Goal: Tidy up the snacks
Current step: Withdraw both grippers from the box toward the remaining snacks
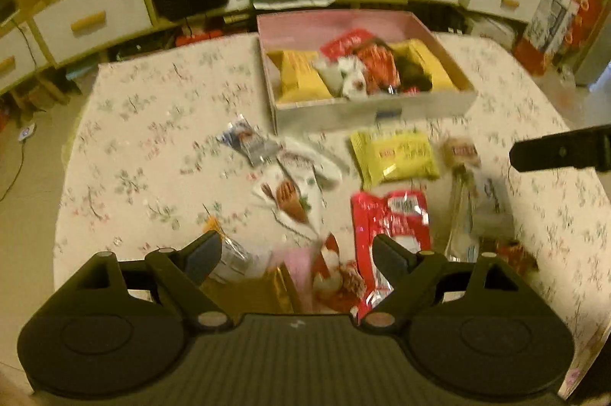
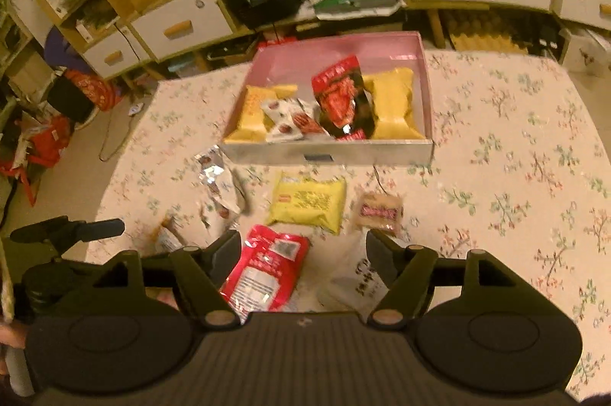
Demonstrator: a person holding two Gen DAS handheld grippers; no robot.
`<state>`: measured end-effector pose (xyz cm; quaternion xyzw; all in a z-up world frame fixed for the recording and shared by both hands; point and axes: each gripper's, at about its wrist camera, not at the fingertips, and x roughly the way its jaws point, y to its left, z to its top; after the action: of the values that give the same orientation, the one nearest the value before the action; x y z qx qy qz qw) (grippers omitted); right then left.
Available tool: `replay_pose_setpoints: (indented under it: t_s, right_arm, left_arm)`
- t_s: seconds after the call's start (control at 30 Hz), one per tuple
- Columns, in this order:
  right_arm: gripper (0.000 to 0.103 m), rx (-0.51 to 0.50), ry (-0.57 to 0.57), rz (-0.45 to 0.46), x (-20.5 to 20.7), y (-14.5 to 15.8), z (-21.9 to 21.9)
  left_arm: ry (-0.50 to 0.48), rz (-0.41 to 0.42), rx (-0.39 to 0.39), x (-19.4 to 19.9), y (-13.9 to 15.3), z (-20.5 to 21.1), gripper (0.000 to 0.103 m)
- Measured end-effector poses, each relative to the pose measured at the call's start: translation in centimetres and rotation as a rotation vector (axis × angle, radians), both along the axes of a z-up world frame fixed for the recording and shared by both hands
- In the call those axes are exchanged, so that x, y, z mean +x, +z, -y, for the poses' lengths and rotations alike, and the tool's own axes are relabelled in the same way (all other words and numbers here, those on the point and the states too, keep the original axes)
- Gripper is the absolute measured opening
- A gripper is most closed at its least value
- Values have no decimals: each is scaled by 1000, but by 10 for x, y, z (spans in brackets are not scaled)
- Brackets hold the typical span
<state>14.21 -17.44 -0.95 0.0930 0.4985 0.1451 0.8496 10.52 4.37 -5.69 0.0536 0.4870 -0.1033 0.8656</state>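
Red packet point(image 2: 265, 268) lies lengthwise toward the box point(image 2: 328, 154), between the right gripper's point(image 2: 301, 253) open, empty jaws.

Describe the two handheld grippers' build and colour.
Both look alike: the left gripper and right gripper are matte black, with a ribbed central body flanked by rounded housings with oval recesses. Angular fingers pivot on brass-coloured pins and carry dark blue-grey pads. No cables or sleeves show.

box point(image 2: 332, 154): top middle of the picture, on the table point(image 2: 496, 146), snacks inside
flat packet point(image 2: 307, 202): just below the box
small packet point(image 2: 380, 211): right of the flat packet
big bag point(image 2: 267, 268): bottom middle
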Motion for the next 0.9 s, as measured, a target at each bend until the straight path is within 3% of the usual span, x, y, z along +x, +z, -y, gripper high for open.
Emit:
replay_pose_setpoints:
  t_s: [0.1, 0.53, 0.7, 0.9]
  right_arm:
    - [69, 10, -17, -42, 2, -8, 1]
    - [69, -34, -71, -102, 4, -25, 10]
    - [69, -39, -75, -106, 5, -26, 11]
    - [69, -44, -70, -107, 5, -26, 9]
  left_arm:
    - [0, -28, -32, 0, -7, 3, 89]
    - [66, -84, -19, 3, -29, 11, 89]
    - [94, -118, -30, 6, -38, 11, 79]
    - [33, -62, 90, 1, -49, 27, 70]
